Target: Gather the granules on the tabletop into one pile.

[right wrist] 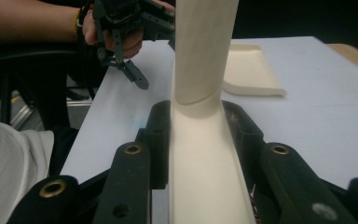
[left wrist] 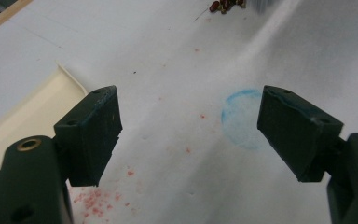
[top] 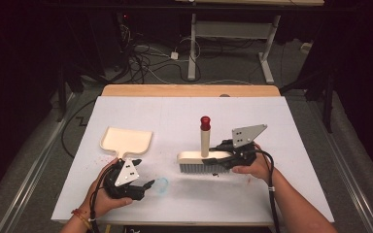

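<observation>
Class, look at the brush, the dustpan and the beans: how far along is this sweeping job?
Done: the right hand-held gripper has clamped the cream, red-capped brush. In hand: its bristles stand on the white table beside small dark-red beans. Left: the open left hand-held gripper hasn't grasped the cream plastic dustpan; beans remain unswept.

Landmark: brush (top: 204, 156), standing on the worktop (top: 291, 145) right of centre, handle upright. Dustpan (top: 126, 141) lies well left of the brush. Left gripper (top: 143, 188) sits left of and nearer the person than the brush. Right gripper (top: 222, 156) at the brush's right end, fingers (right wrist: 161, 135) either side of it. Small scatter of beans (left wrist: 223, 5) by its bristles.
</observation>
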Motion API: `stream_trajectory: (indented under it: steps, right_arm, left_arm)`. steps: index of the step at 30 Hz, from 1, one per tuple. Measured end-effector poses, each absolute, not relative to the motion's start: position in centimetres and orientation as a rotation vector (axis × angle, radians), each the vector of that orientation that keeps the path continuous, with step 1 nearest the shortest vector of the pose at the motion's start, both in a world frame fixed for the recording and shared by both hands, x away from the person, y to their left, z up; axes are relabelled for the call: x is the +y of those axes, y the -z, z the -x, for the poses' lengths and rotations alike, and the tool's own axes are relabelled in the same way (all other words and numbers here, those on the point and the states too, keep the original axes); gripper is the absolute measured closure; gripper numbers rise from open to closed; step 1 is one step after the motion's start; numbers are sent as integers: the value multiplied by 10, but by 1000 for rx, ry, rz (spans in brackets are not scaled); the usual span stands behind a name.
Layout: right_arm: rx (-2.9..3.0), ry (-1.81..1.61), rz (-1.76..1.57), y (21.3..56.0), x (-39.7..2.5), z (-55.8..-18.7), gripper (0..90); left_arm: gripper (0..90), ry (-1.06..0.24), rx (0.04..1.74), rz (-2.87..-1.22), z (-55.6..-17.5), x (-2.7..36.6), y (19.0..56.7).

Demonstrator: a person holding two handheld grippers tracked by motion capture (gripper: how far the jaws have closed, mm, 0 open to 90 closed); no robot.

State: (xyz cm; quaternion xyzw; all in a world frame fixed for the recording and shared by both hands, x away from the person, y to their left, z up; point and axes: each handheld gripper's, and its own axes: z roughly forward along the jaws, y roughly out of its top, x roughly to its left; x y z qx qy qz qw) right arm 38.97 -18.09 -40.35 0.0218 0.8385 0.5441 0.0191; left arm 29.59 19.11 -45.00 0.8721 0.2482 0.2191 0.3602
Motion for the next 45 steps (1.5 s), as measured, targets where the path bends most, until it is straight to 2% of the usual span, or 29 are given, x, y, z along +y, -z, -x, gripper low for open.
stream_trajectory:
  steps: [11,16,24,29,35,45]
  right_arm:
    - [2514,-1594,-439,372,-258,-348,674]
    - [2556,-1498,-549,374,-286,-326,674]
    - [2680,-1457,-699,386,-300,-306,674]
    - [2771,-1368,-807,398,-300,-316,674]
    - [2788,-1272,-921,409,-300,-349,669]
    - [2810,-1242,-1036,423,-305,-398,593]
  left_arm:
    - [211,-612,650,-2219,-295,197,444]
    - [211,-621,654,-2222,-296,197,444]
    - [210,-629,656,-2223,-295,197,443]
    - [210,-635,659,-2222,-296,197,442]
    - [210,-634,663,-2233,-296,197,443]
    - [208,-635,656,-2250,-296,195,445]
